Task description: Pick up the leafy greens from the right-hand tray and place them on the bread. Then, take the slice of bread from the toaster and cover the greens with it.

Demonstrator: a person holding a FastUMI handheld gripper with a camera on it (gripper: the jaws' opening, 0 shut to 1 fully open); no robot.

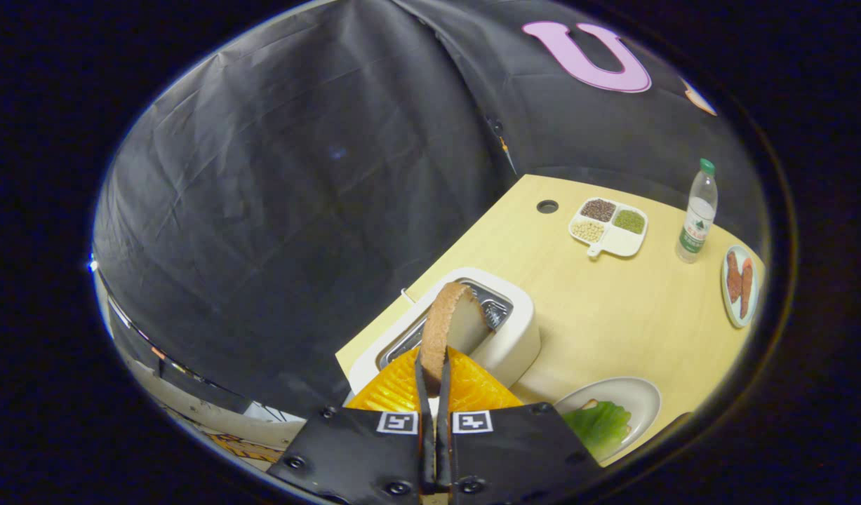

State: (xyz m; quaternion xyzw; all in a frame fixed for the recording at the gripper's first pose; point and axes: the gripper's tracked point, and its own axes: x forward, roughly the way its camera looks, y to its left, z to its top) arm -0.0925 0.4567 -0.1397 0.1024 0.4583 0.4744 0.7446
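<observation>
My gripper (434,365) is shut on a slice of bread (450,324), held edge-on between both fingers and lifted above the white toaster (511,347). The slice has a brown crust and a pale face. The toaster's metal slot (492,308) shows just beyond the bread. To the right of my fingers a white plate (637,400) holds the leafy greens (598,424), which lie over another piece of bread whose corner peeks out beside them.
On the pale wooden table (612,315) stand a white divided dish of beans (609,224), a clear water bottle with a green cap (697,214) and a plate of sausages (740,284). A round cable hole (546,206) sits near the far edge.
</observation>
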